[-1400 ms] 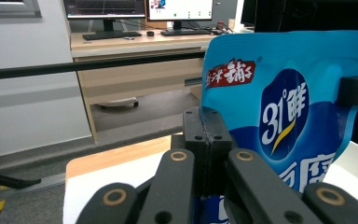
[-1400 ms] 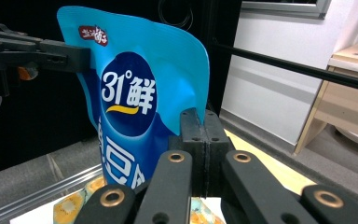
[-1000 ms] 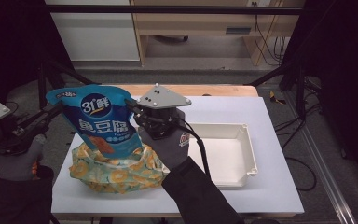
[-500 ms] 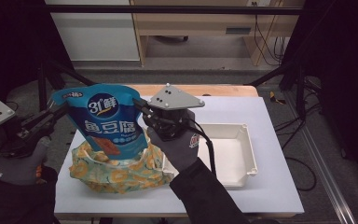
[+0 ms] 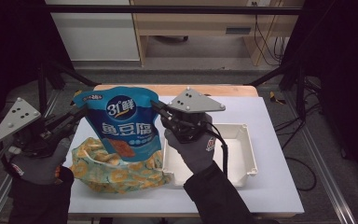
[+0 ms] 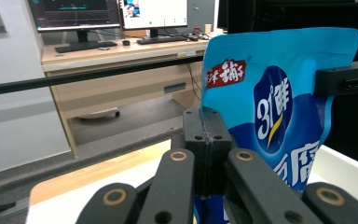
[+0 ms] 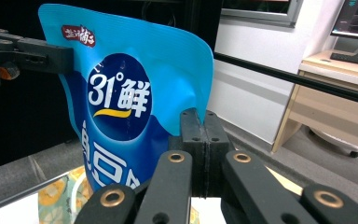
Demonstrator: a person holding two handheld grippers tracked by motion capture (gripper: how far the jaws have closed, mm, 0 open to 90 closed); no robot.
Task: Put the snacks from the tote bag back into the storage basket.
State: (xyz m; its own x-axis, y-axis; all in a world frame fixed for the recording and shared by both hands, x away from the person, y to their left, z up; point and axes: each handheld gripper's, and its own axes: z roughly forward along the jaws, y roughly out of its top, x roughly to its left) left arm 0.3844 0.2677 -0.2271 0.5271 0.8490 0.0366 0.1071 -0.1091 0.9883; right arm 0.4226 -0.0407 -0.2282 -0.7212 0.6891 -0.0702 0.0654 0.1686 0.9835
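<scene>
table (image 5: 270, 186): bare at right, room to move the load that way; tray (image 5: 248, 154): mind its near wall; blue bag (image 5: 123, 123): held upright in the air over yellow bag (image 5: 116, 175), keep it taut and level | left gripper (image 5: 77, 115), right gripper (image 5: 158, 108): each clamped on a bag edge

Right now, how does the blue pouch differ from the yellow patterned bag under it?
The blue pouch hangs upright in the air, pinched at its edges by the left gripper and the right gripper; the yellow patterned bag lies slumped on the table, held by neither. The pouch is smooth blue with white print; the bag is crumpled, with an orange-slice pattern. Both are soft snack packs beside the white tray.
</scene>
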